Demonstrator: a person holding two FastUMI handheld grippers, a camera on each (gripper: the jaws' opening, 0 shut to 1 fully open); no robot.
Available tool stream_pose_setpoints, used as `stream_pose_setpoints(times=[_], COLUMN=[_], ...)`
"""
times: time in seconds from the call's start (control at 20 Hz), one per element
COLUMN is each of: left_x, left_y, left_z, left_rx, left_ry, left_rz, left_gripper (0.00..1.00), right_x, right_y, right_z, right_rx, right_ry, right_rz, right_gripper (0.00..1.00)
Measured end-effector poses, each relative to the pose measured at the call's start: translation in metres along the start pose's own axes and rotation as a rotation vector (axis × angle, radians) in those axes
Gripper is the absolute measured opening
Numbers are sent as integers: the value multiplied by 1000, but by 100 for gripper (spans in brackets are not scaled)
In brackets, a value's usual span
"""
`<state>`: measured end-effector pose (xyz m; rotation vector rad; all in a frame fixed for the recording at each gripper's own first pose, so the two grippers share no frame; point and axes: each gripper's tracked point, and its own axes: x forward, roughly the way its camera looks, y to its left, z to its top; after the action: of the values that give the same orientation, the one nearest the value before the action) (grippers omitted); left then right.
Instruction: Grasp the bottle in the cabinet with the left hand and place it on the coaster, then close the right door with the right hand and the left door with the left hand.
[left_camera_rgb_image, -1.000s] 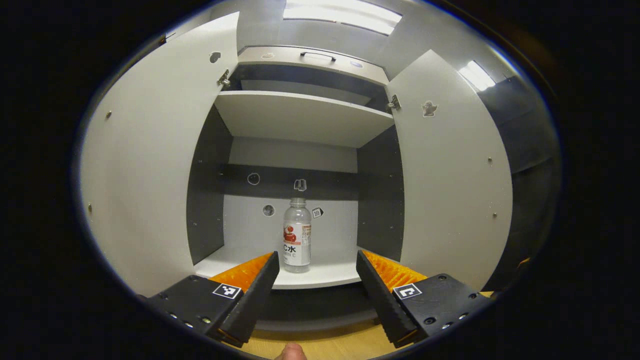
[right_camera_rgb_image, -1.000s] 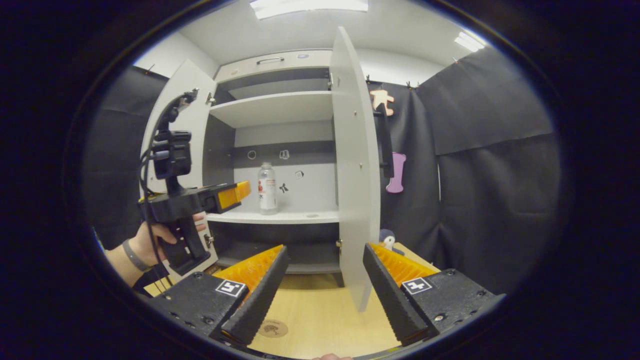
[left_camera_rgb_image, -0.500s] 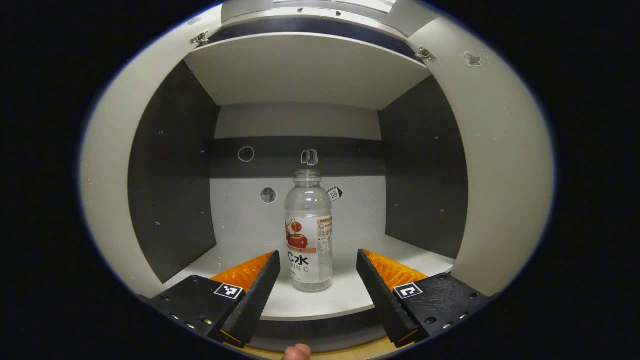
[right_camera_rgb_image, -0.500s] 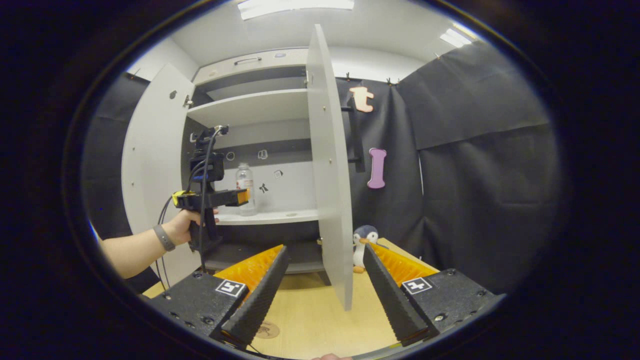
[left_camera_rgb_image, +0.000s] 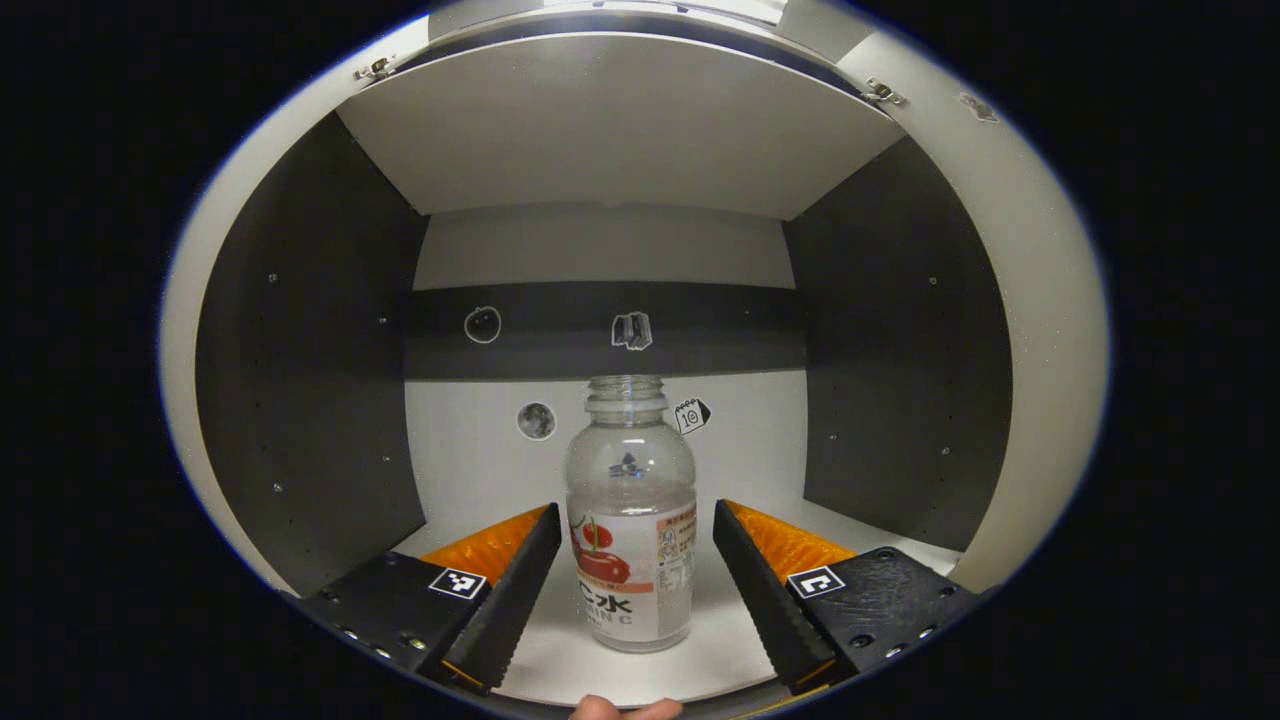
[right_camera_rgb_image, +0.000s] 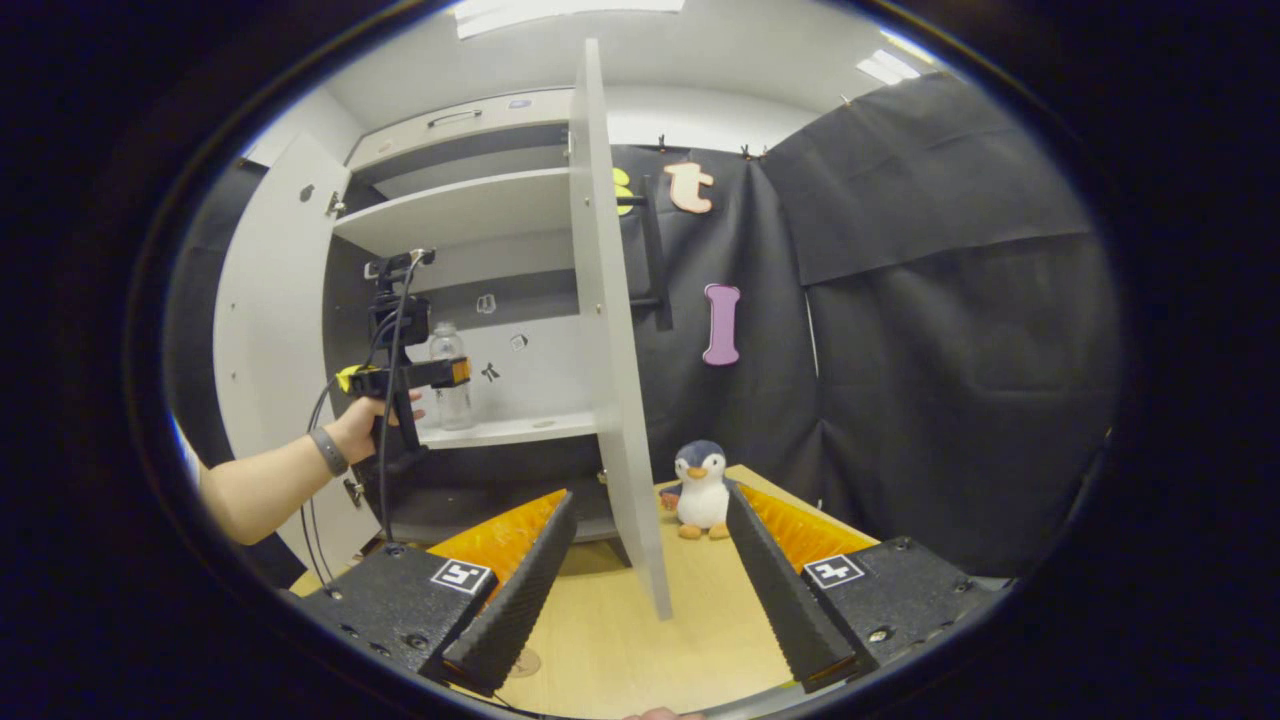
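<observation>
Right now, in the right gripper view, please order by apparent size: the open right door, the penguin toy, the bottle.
1. Right door, clearly largest.
2. Penguin toy.
3. Bottle, slightly smaller, but it stands farther away, so this order is unsure.

The left gripper view faces close into the white open-doored cabinet (left_camera_rgb_image: 610, 130); the right gripper view watches it (right_camera_rgb_image: 470, 205) from farther back.

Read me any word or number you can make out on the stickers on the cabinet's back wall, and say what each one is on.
"10": on the small calendar sticker on the back wall, just right of the bottle neck.
The other stickers are drawings with no text that can be read.
</observation>
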<state>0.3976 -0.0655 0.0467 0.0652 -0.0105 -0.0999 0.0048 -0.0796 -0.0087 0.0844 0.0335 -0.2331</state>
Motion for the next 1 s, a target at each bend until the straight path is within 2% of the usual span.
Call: stream_pose_setpoints(times=[0.05,0.1,0.15,0.3,0.35,0.4,0.65,0.7,0.75,0.8,0.85,0.9,0.95,1.0], left_x=[4,8,5,-6,-13,-22,-87,-104,-125,-141,-157,-175,-190,-205], left_y=[1,3,2,5,6,8,-2,-7,-13,-20,-24,-30,-36,-44], left_z=[1,2,2,13,20,28,47,45,39,31,22,8,-6,-22], left_rx=[-8,-28,-41,-50,-47,-40,-14,-7,-3,-3,-6,-10,-16,-23], left_ry=[6,7,12,-9,-24,-44,-80,-79,-82,-83,-81,-76,-67,-60], left_rz=[4,5,6,14,9,2,-70,-80,-97,-112,-121,-127,-131,-136], left_gripper=[94,87,78,78,78,78,78,78,78,78,78,78,78,78], right_x=[0,1,0,0,-1,-1,-4,-5,-6,-8,-10,-12,-13,-15], right_y=[-1,-1,-1,1,2,3,12,13,15,17,19,21,23,23], right_z=[0,1,1,4,5,6,15,16,17,19,20,23,23,23], right_rx=[-6,-10,-12,-12,-13,-16,-28,-32,-38,-41,-40,-33,-28,-27], right_ry=[-1,-2,-4,-9,-11,-14,-36,-40,-42,-43,-44,-45,-43,-43], right_rz=[0,1,2,13,18,25,66,73,80,90,102,114,124,130], right_gripper=[99,94,94,94,99,99,99,94,94,99,94,99,94,94])
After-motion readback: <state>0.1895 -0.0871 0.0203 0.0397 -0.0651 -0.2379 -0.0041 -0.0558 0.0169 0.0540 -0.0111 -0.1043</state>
